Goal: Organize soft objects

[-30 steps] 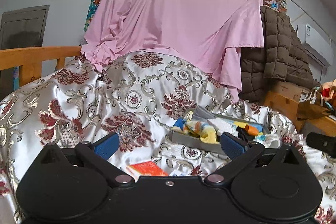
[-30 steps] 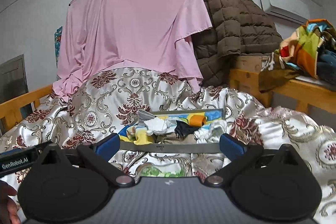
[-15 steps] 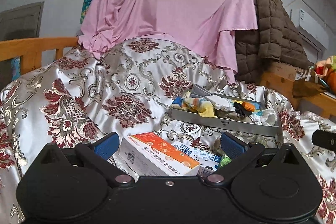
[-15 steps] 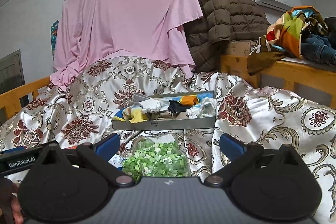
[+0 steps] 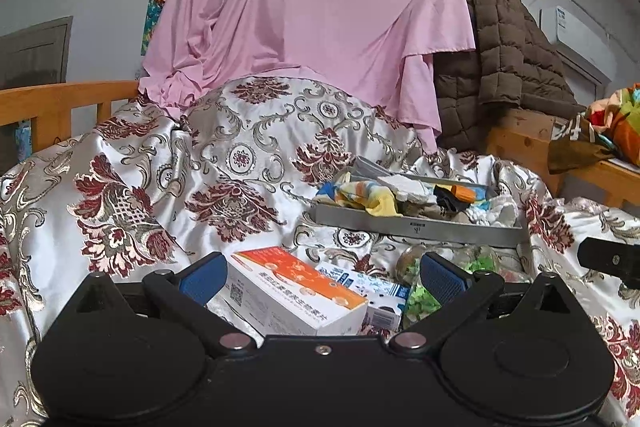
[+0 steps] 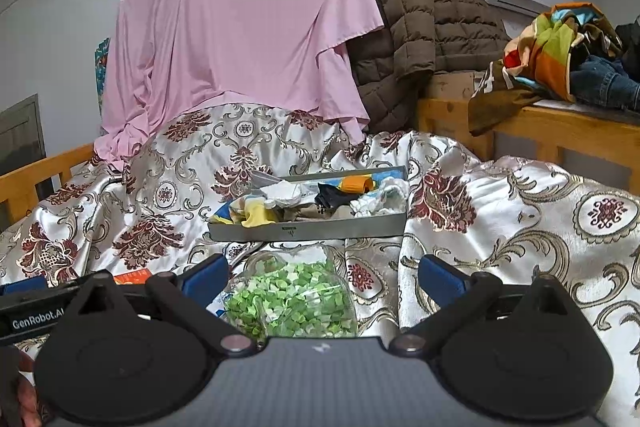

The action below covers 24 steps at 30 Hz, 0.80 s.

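Observation:
A grey tray point(image 5: 416, 227) lies on the patterned bedspread, filled with several crumpled soft cloths in yellow, white, black and orange point(image 5: 372, 195). It also shows in the right wrist view point(image 6: 308, 230). My left gripper point(image 5: 320, 277) is open and empty, above an orange and white box point(image 5: 296, 287) with a blue and white box point(image 5: 368, 287) beside it. My right gripper point(image 6: 320, 277) is open and empty, over a clear bag of green bits point(image 6: 292, 301). The tray lies beyond both grippers.
The bedspread point(image 5: 240, 163) is bunched up high behind the tray, under a pink sheet point(image 5: 312, 11). A brown quilted coat point(image 6: 424, 27) hangs at the back right. A wooden bed frame point(image 6: 560, 131) with piled clothes point(image 6: 560, 47) stands at right.
Both grippers have tilted down and moved in. The boxes and the green bag have come into view between the fingers, and the tray now sits higher in both views.

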Available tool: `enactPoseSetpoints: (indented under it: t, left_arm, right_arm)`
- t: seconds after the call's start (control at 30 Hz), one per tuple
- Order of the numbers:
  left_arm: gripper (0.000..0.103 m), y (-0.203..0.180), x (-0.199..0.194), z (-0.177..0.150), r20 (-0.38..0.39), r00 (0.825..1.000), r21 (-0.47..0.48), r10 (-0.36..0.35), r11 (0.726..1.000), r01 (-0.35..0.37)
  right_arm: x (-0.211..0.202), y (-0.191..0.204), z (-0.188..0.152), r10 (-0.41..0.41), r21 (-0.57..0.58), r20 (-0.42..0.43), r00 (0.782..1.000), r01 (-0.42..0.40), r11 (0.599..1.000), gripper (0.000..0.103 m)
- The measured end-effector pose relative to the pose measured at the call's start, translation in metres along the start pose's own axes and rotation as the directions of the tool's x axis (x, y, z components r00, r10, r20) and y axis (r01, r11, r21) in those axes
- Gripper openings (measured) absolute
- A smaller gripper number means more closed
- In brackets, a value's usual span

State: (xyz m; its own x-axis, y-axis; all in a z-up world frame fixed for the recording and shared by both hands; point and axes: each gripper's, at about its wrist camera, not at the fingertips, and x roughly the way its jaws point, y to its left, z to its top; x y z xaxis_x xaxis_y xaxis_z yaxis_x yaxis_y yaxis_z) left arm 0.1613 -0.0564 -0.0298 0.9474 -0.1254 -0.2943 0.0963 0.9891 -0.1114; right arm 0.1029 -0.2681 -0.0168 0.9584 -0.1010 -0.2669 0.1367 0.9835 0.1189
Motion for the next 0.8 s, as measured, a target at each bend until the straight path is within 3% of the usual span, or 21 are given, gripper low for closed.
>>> enactPoseSetpoints:
  t: [0.8]
  left_arm:
    - [0.102, 0.009, 0.002, -0.03, -0.031, 0.999, 0.055, -0.019, 0.998, 0.021]
  right_arm:
    - [0.003, 0.017, -0.039, -0.016, -0.02, -0.106, 0.994, 0.014, 1.0, 0.103]
